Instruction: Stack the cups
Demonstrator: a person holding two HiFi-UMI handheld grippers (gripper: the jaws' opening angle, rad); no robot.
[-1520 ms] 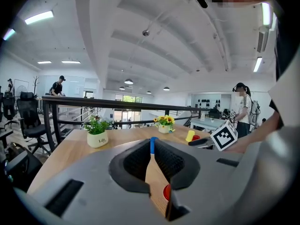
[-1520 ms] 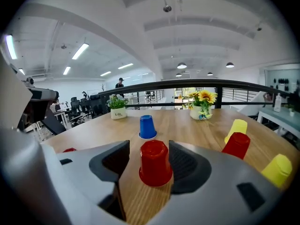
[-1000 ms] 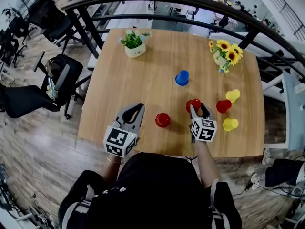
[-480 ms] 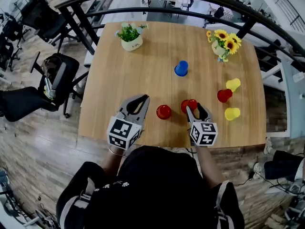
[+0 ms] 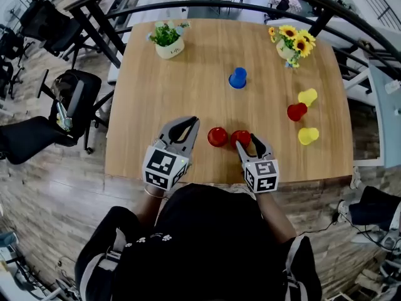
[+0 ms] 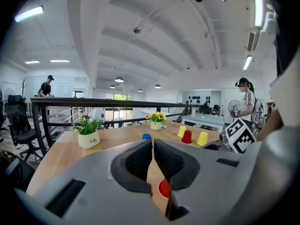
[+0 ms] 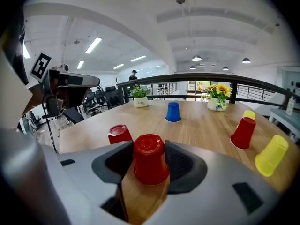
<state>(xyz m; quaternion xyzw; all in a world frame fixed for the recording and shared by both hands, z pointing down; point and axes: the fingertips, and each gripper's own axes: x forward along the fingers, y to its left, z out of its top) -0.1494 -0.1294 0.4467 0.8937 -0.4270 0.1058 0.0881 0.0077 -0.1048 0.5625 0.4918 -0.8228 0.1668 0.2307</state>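
Head view, left to right: left tongs (image 5: pixel 187 125) pinched together on nothing, over the near part of the desk (image 5: pixel 156 93). Loose red cup (image 5: pixel 217 137) sits upside down just beside their tips. Right next to it is the held red cup (image 5: pixel 240 137), also inverted, clamped at mid-wall by the right tongs (image 5: pixel 251 144). Probably thin plastic: light, slick, walls flex. Squeeze gently, mid-wall or nearer the stiffer closed end; a hard pinch could oval it and jam the nesting.

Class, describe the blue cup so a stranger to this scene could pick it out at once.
Find the wooden table. Toward its far side, between the green plant and the sunflowers but slightly nearer, stands one upside-down cup. It alone is blue; the others are red or yellow.
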